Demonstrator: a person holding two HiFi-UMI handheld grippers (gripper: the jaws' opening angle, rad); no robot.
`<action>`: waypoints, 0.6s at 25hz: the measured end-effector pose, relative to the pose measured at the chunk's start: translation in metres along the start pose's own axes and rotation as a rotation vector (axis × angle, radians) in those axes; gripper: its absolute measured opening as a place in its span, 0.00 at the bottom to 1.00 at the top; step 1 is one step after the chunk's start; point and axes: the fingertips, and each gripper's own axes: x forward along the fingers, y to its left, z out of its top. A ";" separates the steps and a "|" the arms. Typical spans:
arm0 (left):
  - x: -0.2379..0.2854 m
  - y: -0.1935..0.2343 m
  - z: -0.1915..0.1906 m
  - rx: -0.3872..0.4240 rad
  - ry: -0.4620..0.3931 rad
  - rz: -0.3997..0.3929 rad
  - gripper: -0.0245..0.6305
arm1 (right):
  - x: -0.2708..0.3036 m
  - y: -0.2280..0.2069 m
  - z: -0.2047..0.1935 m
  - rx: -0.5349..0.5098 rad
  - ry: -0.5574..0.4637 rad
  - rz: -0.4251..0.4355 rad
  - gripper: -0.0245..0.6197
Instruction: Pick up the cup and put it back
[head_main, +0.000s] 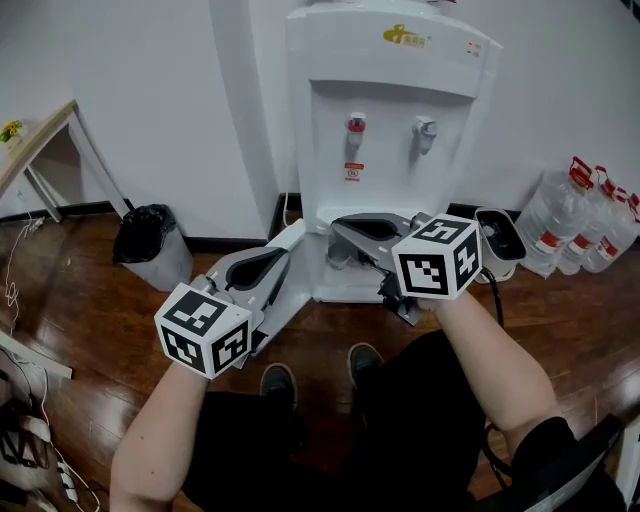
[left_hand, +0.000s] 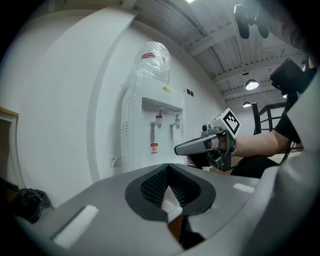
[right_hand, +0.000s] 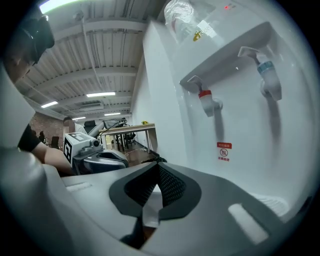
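Cup does not show in any view; if it stands at the foot of the water dispenser (head_main: 385, 120), the right gripper (head_main: 345, 228) covers that place. This gripper and the left gripper (head_main: 288, 240) are both held low before the dispenser, jaws pressed together with nothing between them. Such a scene fits a moment before the grasp, and equally one after the cup is set down again. In either case I judge it wise to keep both tools clear of the red tap (head_main: 356, 125) and to find the cup by eye before any reach.
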 end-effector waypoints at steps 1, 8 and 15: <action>-0.001 -0.001 -0.001 0.010 0.007 -0.002 0.13 | -0.001 -0.002 -0.003 0.005 0.004 -0.002 0.04; 0.000 -0.016 -0.011 0.033 0.035 -0.086 0.18 | -0.010 -0.012 -0.006 0.027 -0.005 -0.038 0.04; -0.003 -0.019 -0.016 0.061 0.062 -0.091 0.18 | -0.023 -0.009 -0.012 -0.023 0.029 -0.032 0.04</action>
